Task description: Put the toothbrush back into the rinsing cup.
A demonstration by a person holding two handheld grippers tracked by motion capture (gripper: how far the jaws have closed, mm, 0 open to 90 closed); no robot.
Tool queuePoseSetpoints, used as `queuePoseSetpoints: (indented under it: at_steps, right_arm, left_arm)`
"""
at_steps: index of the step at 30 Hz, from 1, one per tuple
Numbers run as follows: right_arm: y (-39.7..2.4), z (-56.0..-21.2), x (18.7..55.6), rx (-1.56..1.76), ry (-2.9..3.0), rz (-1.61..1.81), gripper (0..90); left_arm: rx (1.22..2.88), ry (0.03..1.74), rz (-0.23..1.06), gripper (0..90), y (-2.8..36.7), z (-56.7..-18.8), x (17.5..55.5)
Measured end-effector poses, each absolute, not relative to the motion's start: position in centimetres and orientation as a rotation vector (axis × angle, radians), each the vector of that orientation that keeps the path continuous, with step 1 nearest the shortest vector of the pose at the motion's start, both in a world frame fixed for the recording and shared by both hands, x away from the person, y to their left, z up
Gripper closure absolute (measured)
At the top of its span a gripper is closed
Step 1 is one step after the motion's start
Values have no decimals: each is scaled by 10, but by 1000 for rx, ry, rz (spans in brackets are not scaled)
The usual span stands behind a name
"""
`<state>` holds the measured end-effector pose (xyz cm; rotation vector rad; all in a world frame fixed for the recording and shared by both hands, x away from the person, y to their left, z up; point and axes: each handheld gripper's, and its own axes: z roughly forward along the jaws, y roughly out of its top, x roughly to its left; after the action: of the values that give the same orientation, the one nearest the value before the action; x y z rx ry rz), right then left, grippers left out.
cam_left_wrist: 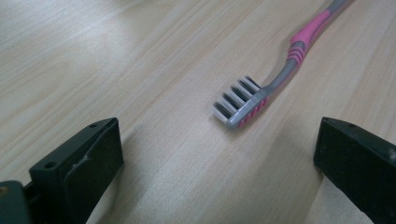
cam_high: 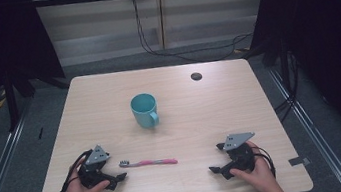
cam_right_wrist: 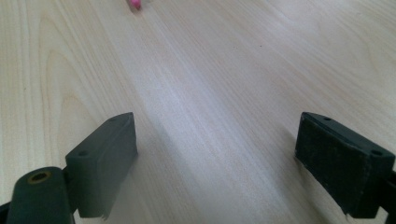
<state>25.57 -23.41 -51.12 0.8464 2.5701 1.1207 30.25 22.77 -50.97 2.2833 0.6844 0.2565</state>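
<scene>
A pink and grey toothbrush point(cam_high: 147, 163) lies flat on the wooden table point(cam_high: 201, 117), bristle head to the left. A teal mug point(cam_high: 144, 111) stands upright behind it, handle toward the person. My left gripper point(cam_high: 116, 172) rests on the table just left of the bristles, open and holding nothing. In the left gripper view the toothbrush point(cam_left_wrist: 261, 88) lies a little ahead of the wide-apart jaws of the left gripper point(cam_left_wrist: 219, 154). My right gripper point(cam_high: 216, 158) sits at the front right, open, apart from the brush. Bare wood lies between the jaws of the right gripper point(cam_right_wrist: 215, 154), and the pink handle tip point(cam_right_wrist: 134, 4) shows far ahead.
A dark round cable hole point(cam_high: 196, 76) sits near the table's far right corner. Tape marks point(cam_high: 299, 161) stick to the front corners. Black frame legs and cables stand on the grey floor beyond the table's far edge.
</scene>
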Motion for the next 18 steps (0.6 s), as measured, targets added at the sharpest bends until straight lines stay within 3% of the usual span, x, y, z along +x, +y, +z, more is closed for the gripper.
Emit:
queuePoseSetpoints:
  at_steps: [11,18]
  right_arm:
    - [-220,-504,261,896,2602,1027,150]
    - [-187,-487,277,800,2724,928,262]
  left_arm:
    - [2284,683,256,10,228,-510,303]
    - [2284,683,255,10,228,-510,303]
